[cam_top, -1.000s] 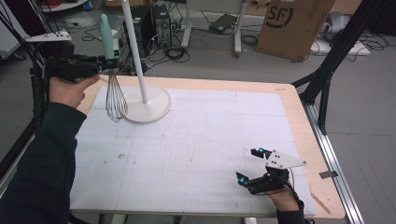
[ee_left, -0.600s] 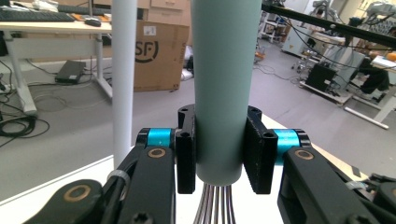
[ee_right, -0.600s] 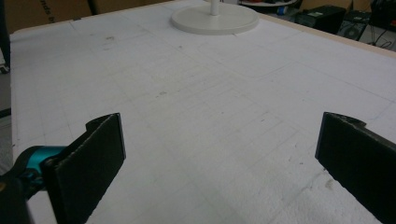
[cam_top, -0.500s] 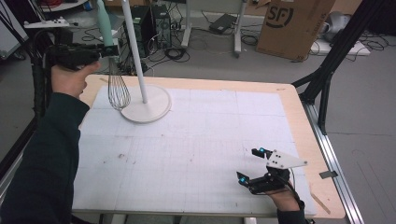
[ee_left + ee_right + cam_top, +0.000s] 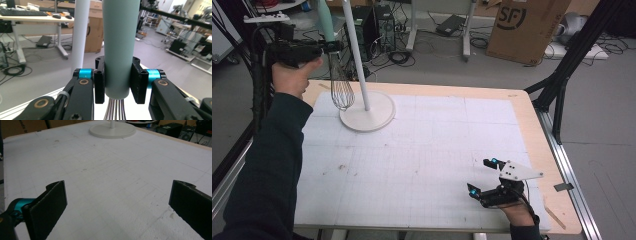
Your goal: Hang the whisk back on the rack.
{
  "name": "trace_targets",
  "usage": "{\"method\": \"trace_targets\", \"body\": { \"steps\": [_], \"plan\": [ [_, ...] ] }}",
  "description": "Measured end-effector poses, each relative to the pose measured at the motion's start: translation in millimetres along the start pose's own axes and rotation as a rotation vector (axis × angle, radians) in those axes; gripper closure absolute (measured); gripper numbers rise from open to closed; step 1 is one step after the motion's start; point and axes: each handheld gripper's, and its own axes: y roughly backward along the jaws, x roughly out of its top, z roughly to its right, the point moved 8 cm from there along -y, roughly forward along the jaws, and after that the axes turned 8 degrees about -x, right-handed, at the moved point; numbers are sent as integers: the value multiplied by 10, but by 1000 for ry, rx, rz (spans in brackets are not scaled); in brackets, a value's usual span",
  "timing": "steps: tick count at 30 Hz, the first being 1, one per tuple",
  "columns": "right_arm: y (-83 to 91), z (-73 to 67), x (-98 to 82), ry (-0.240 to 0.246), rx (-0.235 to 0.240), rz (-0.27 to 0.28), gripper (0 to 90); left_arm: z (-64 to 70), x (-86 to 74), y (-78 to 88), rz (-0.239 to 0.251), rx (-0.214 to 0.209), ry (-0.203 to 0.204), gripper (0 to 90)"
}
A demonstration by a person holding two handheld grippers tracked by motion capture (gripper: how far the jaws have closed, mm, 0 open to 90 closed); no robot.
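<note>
Up at the far left corner of the bench [image 5: 452,150], my left tongs [image 5: 333,46] hold a whisk [image 5: 341,85] clear of the surface, just beside the white pole of a lamp stand [image 5: 367,114]. From the high view I get the whole hang of it: the mint-green handle rises above the pads, the wire loops dangle below, and the loops sit close to the pole without my being able to tell whether they touch it. Looking along the left tongs [image 5: 117,82] themselves, I see what the overhead shot blurs: both black pads pressed flat against the sides of the whisk's [image 5: 118,45] handle, near its lower end, with the wires just emerging beneath, and the white pole standing behind to the left. My right tongs [image 5: 486,176] rest low at the near right part of the bench, well apart from the whisk; the right gripper view shows the right tongs [image 5: 117,207] standing wide apart with nothing but bare white bench [image 5: 112,175] between them, and the round foot of the lamp stand [image 5: 113,130] far ahead. Beyond the bench, on the floor, a brown cardboard box [image 5: 524,27] carries the letters "SF" in a dark logo, the one bit of writing I can read.
</note>
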Motion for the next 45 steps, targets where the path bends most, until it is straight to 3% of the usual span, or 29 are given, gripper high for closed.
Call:
{"method": "trace_targets", "body": {
  "steps": [21, 27, 41, 45],
  "plan": [
    [4, 11, -15, -8, -6, -5, 4, -124, 29, -69, -28, 48, -8, 693],
    [3, 12, -15, -7, -6, -4, 4, -139, 28, -95, -58, 71, -23, 693],
    [21, 25, -15, -4, -11, 0, 4, -135, 38, -174, -1, 43, -26, 693],
    [24, 27, -14, -4, -12, 2, 4, -145, 33, -187, 20, 37, -9, 693]
  ]
}}
